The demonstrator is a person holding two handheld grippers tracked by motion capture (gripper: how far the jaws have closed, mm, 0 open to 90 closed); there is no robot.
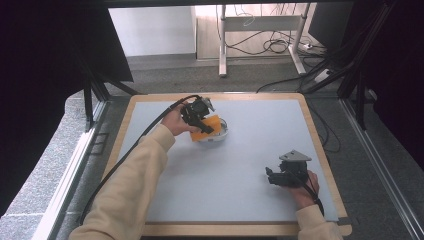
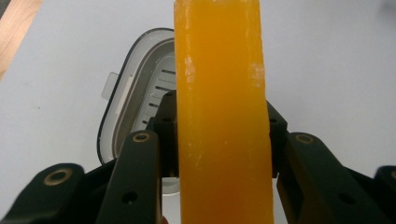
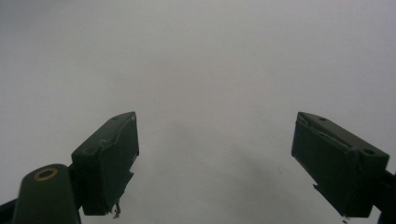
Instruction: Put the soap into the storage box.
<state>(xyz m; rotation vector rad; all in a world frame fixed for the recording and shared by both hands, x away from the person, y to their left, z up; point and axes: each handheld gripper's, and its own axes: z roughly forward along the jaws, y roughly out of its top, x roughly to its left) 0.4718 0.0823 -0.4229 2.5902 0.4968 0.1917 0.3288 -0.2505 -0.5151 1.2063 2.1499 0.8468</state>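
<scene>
Hand-held gripper [image 2: 219, 140] clamps orange bar [image 2: 219, 93] above white slotted dish [image 2: 140, 93].

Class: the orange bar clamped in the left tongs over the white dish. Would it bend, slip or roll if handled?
The orange bar juts straight beyond the left tongs, so probably stiff. Its glossy faces suggest it may slip. Flat sides make rolling unlikely in the white dish.

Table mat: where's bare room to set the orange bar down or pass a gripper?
The mat is bare across its middle, between the white dish and the right gripper, along the near edge, and at the far right corner. It is crowded at the dish, where the left gripper holds the orange bar.
</scene>
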